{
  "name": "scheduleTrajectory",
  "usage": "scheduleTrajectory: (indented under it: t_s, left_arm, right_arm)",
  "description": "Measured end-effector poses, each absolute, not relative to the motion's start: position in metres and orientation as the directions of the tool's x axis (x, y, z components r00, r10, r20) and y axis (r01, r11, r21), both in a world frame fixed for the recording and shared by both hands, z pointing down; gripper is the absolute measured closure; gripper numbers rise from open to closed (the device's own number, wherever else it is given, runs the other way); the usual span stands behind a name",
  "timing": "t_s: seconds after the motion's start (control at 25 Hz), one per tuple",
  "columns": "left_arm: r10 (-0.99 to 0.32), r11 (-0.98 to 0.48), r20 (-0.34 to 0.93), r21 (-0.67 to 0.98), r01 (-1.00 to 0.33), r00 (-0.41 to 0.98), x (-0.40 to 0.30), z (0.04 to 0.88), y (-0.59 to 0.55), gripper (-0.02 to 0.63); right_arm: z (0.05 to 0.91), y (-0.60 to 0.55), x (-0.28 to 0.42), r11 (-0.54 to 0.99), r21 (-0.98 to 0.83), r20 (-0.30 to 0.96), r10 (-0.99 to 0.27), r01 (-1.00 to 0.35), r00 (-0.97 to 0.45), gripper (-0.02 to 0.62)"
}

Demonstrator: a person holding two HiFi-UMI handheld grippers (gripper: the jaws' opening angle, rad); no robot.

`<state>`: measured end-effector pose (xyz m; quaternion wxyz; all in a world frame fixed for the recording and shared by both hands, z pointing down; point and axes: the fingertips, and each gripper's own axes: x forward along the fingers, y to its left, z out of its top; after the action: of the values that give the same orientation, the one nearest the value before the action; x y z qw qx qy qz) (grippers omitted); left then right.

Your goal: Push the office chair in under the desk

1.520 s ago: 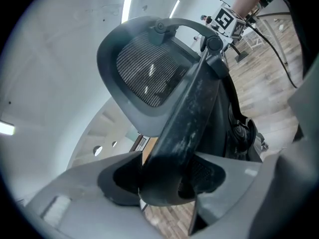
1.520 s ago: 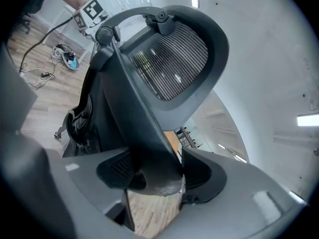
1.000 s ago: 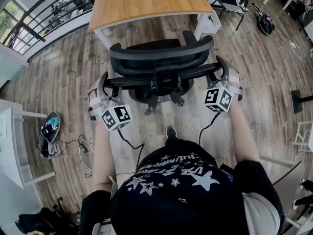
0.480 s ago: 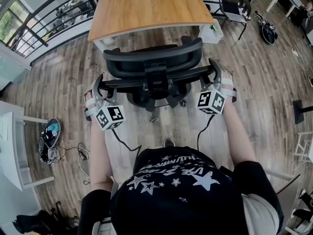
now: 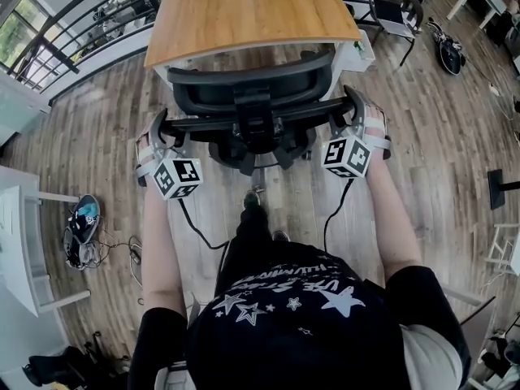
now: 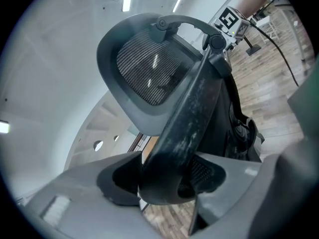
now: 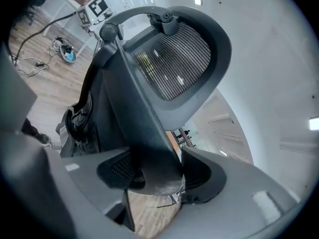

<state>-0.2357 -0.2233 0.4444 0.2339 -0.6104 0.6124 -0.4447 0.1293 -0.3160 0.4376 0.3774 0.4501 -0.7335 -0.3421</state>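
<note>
The black office chair (image 5: pixel 252 88) stands with its backrest at the front edge of the wooden desk (image 5: pixel 244 15); its seat is hidden under the desktop. My left gripper (image 5: pixel 166 128) is shut on the left end of the chair's back crossbar (image 6: pixel 194 108). My right gripper (image 5: pixel 353 108) is shut on the right end of that bar (image 7: pixel 139 118). In the left gripper view the bar end sits between the pads of the left gripper (image 6: pixel 167 176). The right gripper view shows the same for the right gripper (image 7: pixel 154 171). The mesh headrest (image 6: pixel 149 68) rises above the bar.
A white desk leg (image 5: pixel 353 51) stands right of the chair. A second chair (image 5: pixel 394 2) is at the back right. Shoes and cables (image 5: pixel 81 218) lie on the floor at the left beside a white table (image 5: pixel 20 242). The person's foot (image 5: pixel 252 201) is behind the chair base.
The chair and both grippers have moved away from the person toward the desk, the backrest now reaching the desk edge. The person has stepped forward with one foot.
</note>
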Motion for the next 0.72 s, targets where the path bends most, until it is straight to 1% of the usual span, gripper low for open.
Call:
scheduleTrajectory:
  t_s: [0.28, 0.48, 0.72]
  left_arm:
    - [-0.956, -0.144, 0.258, -0.828, -0.543, -0.139, -0.252, 0.441, -0.275, 0.344]
    - [-0.964, -0.147, 0.243, -0.831, -0.537, -0.111, -0.265, 0.439, -0.311, 0.344]
    - [-0.968, -0.167, 0.239, -0.838, -0.519, -0.074, -0.278, 0.441, -0.358, 0.344]
  right_arm:
    - [0.436, -0.359, 0.115, 0.361, 0.841, 0.261, -0.923, -0.403, -0.283, 0.333]
    - [0.434, -0.392, 0.103, 0.337, 0.848, 0.247, -0.934, -0.409, -0.258, 0.333]
    - [0.437, -0.441, 0.089, 0.335, 0.838, 0.262, -0.939, -0.431, -0.222, 0.33]
